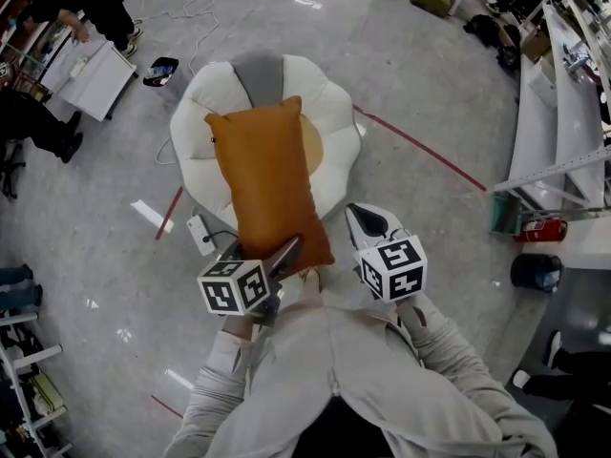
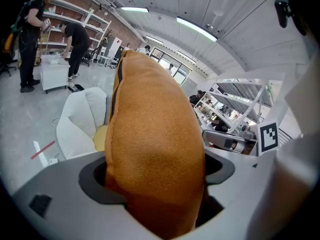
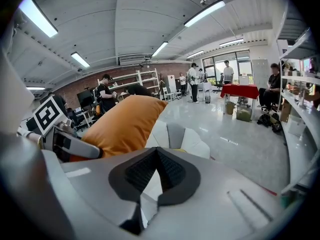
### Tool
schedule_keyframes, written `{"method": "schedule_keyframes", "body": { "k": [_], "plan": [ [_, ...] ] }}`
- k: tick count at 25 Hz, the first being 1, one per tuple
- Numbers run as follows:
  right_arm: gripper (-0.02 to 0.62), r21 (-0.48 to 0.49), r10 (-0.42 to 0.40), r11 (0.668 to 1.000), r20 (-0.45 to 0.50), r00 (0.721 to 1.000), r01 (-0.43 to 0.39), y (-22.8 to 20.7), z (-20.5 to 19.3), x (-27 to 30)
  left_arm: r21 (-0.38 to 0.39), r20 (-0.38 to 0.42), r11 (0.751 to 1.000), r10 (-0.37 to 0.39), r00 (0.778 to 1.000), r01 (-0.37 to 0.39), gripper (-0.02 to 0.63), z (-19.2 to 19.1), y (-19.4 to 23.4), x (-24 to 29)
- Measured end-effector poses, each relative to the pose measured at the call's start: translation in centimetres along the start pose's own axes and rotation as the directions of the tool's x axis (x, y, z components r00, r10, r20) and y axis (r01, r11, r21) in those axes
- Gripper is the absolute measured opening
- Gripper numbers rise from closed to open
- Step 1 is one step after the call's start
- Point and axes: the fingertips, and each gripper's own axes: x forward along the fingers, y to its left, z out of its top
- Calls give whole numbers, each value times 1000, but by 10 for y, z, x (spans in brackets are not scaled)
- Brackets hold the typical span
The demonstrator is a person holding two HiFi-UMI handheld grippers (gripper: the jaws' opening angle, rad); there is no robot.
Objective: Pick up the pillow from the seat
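An orange pillow (image 1: 267, 170) hangs lengthwise above the white, petal-shaped seat (image 1: 205, 132). My left gripper (image 1: 284, 254) is shut on the pillow's near end. In the left gripper view the pillow (image 2: 155, 129) fills the gap between the jaws of my left gripper (image 2: 155, 174) and stands up tall in front of the seat (image 2: 80, 119). My right gripper (image 1: 368, 222) floats just right of the pillow, shut and holding nothing. In the right gripper view its pads (image 3: 157, 159) meet, with the pillow (image 3: 122, 126) to the left and the seat (image 3: 187, 139) beyond.
A white power strip (image 1: 200, 235) and a red tape line (image 1: 420, 146) lie on the glossy floor by the seat. People stand at a white cart (image 1: 91, 74) upper left. Shelving (image 1: 563, 113), a red extinguisher (image 1: 539, 227) and a black bin (image 1: 535, 272) line the right.
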Motion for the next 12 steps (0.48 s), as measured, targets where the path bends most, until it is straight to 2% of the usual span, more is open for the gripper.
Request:
{"method": "schedule_keyframes", "body": {
  "k": [12],
  "plan": [
    [0,-12,-12,1000,1,1000,12,-3,0,-1,2,13,1000,7,1000,-7,446,5,3,-1]
  ]
}}
